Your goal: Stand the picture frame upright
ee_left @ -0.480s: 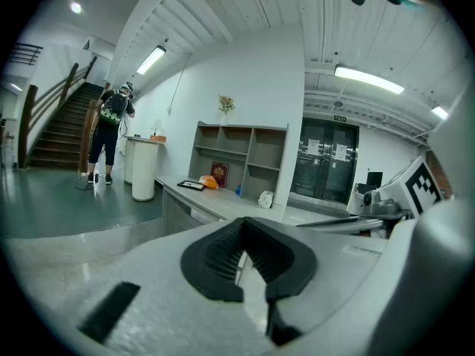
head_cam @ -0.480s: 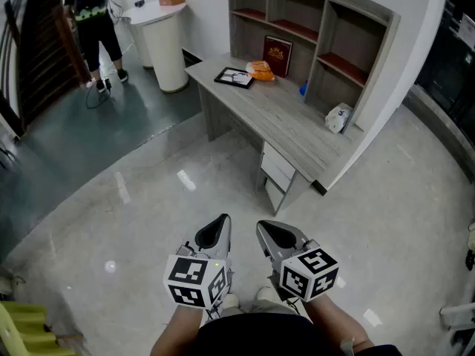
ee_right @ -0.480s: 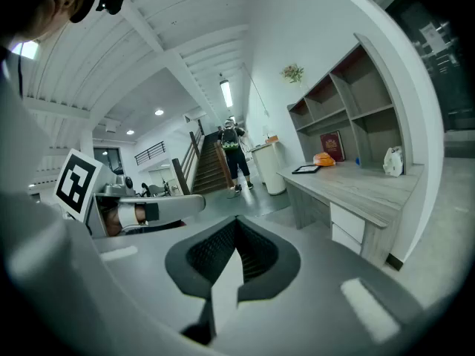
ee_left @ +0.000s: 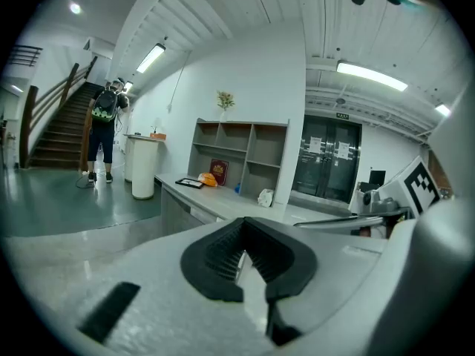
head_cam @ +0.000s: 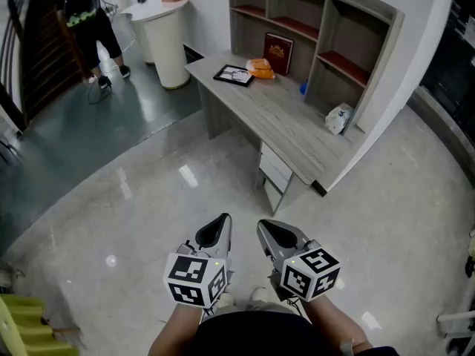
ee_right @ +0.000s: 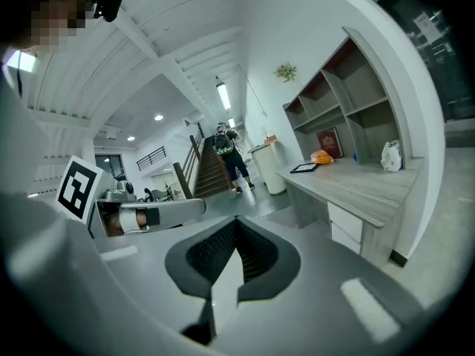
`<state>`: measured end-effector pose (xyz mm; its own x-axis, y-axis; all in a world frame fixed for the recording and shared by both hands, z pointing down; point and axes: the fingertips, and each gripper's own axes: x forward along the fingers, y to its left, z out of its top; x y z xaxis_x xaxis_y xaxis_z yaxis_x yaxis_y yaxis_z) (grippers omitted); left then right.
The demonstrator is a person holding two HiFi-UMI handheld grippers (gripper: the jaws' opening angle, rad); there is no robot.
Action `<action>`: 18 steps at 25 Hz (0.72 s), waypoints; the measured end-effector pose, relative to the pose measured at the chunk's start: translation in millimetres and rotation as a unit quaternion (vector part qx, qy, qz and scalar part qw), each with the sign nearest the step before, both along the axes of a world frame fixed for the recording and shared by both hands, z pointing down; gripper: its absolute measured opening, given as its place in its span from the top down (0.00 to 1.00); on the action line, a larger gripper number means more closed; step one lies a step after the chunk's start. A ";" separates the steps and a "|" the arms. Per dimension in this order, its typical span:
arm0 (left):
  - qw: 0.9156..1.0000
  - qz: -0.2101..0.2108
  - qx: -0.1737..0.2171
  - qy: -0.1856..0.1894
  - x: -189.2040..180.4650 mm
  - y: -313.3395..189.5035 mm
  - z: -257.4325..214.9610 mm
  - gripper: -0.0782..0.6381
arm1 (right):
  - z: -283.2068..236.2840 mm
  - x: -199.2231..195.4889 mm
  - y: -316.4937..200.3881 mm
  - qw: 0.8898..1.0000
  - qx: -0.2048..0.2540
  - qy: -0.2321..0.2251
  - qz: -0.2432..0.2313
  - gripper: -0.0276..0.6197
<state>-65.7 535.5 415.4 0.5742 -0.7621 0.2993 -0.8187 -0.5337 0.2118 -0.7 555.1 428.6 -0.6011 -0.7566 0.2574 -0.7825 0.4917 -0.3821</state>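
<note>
Left hand-held gripper (head_cam: 220, 222) and right hand-held gripper (head_cam: 265, 227) closed, empty — picture frame (head_cam: 234, 75) flat on desk (head_cam: 291, 123), picture unreadable.

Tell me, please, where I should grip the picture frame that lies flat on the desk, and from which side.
Probably the thin border of the picture frame that faces the open front of the desk. It lies flat, so only an edge can be pinched; an orange bag sits by its far side and the shelf unit stands behind. Come in low from the floor side.
</note>
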 end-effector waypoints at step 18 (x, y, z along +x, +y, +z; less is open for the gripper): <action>1.000 0.000 -0.004 -0.009 50.1 -10.5 6.9 0.89 | 9.1 47.9 -14.0 1.000 -0.007 0.000 -0.014 0.96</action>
<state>-15.6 524.9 422.3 0.5680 -0.7600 0.3159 -0.8229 -0.5314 0.2012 47.2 541.1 437.7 -0.6218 -0.7359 0.2679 -0.7685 0.5073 -0.3899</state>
